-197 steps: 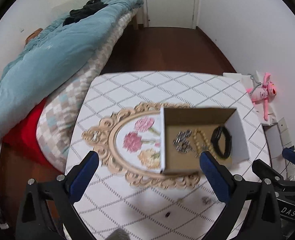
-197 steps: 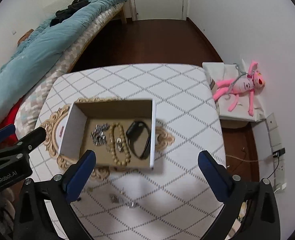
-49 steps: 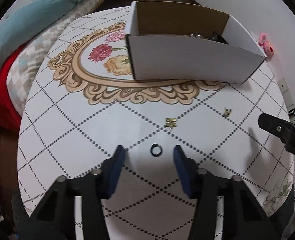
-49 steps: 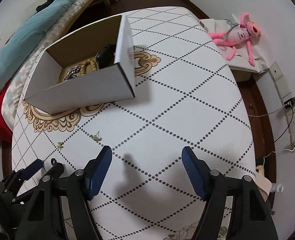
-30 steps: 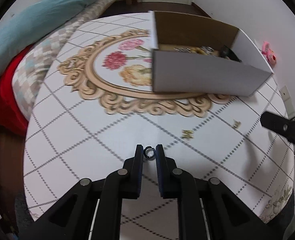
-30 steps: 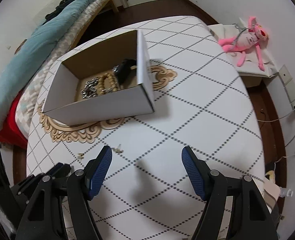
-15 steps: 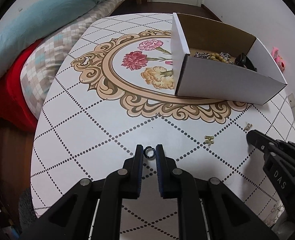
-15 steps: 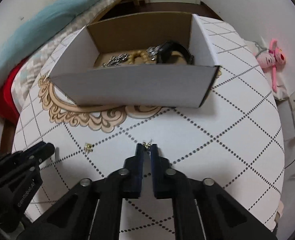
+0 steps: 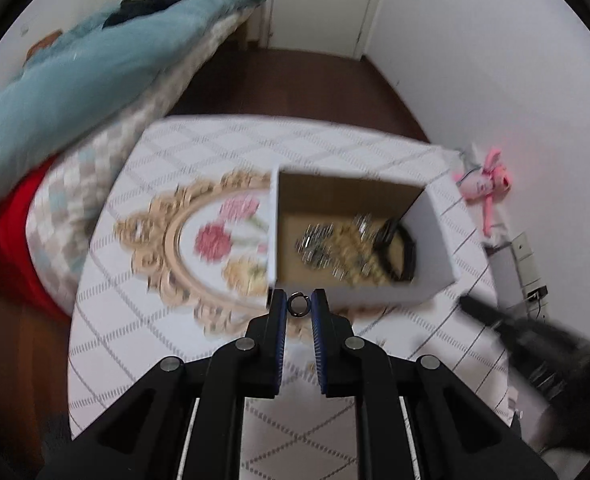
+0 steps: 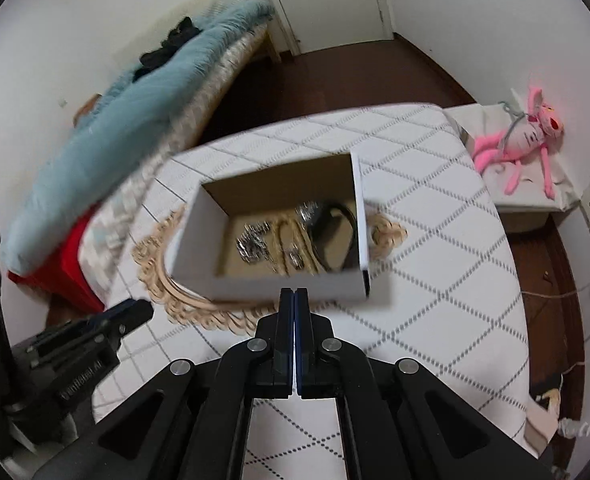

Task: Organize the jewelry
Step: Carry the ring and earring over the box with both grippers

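My left gripper [image 9: 298, 305] is shut on a small dark ring [image 9: 298, 305] and holds it in the air just before the near wall of the white cardboard box [image 9: 435, 220]. The box holds a silver chain [image 9: 315, 240], a beaded bracelet [image 9: 351, 248] and a black band [image 9: 403, 248]. My right gripper [image 10: 294, 296] is shut tight, raised in front of the same box [image 10: 199, 232]; whether a small earring is pinched in it cannot be seen. The left gripper shows at the lower left of the right wrist view [image 10: 127, 312].
The box stands on a white table [image 10: 435, 280] with a diamond pattern and a gold floral oval [image 9: 175, 240]. A bed with a blue duvet [image 9: 75, 80] lies left. A pink plush toy [image 10: 527, 136] lies on a low stand to the right.
Both grippers have lifted from the table and now look down into the box. The left still holds the ring. The right, shut around a small gold earring half a second ago, stays shut.
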